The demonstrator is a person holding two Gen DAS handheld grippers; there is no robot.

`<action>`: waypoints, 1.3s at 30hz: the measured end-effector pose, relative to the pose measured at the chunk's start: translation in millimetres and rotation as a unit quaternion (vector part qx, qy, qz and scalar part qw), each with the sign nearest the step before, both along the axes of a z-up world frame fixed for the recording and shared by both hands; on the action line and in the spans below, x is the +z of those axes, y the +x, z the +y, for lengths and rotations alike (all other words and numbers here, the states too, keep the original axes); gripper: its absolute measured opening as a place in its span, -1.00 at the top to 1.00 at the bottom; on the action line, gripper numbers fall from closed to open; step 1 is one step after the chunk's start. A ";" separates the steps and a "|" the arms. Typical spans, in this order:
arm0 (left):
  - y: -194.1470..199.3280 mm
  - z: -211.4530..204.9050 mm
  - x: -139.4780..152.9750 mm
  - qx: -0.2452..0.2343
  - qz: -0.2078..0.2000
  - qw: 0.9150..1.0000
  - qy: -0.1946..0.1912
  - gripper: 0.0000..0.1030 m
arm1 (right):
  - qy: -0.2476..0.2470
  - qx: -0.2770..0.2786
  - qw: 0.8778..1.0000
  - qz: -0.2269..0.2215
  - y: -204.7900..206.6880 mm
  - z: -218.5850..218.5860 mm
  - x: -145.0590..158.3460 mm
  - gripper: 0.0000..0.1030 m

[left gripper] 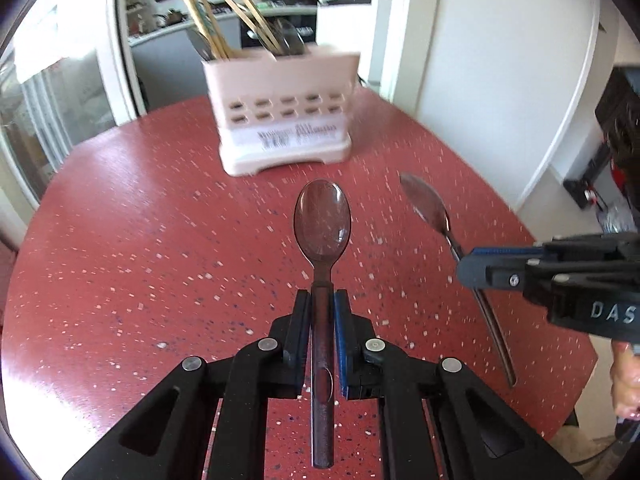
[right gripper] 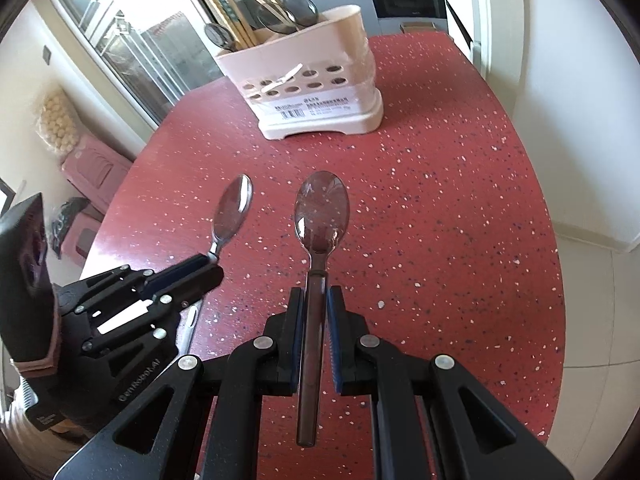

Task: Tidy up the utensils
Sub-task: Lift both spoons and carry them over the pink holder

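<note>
1. Spoons, two of them, translucent smoky plastic, each clamped in a gripper above the red speckled table (left gripper: 120, 240).
2. Left gripper (left gripper: 322, 300) is pinching its spoon (left gripper: 322, 220) by the handle, pads pressing on both sides; the bowl is pointing to 12 o'clock, toward the caddy, and the handle end is running back between the fingers to 6 o'clock.
3. Right gripper (right gripper: 316, 296) is squeezing the second spoon (right gripper: 321, 208) the same way, bowl at 12 o'clock and jaws tight on the handle.
4. From the left wrist view the right gripper is showing at 3 o'clock, its spoon slanting from 1 o'clock down to 5 o'clock.
5. From the right wrist view the left gripper is sitting at 9 o'clock, a dark-gloved hand (right gripper: 24, 280) behind it.
6. Cream utensil caddy (left gripper: 280, 112) is standing on the table at 12 o'clock, well beyond both spoon bowls, rows of oval holes and a barcode label on its front wall.
7. Wooden chopsticks (left gripper: 208, 28) and more dark spoons (right gripper: 300, 10) are leaning upright inside the caddy; which compartment each occupies is unclear.
8. The left wrist view is blurring, most of all around the caddy.
</note>
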State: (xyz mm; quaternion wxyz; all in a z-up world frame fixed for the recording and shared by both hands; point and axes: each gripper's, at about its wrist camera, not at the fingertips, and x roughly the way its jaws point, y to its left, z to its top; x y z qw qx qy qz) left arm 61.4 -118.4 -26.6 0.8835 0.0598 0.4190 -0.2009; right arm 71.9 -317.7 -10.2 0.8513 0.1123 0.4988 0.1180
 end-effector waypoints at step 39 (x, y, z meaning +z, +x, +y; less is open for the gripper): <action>-1.0 38.5 26.0 0.067 -0.052 0.996 -0.039 0.20 | 0.014 0.026 0.998 -0.055 5.0 14.8 22.2 0.76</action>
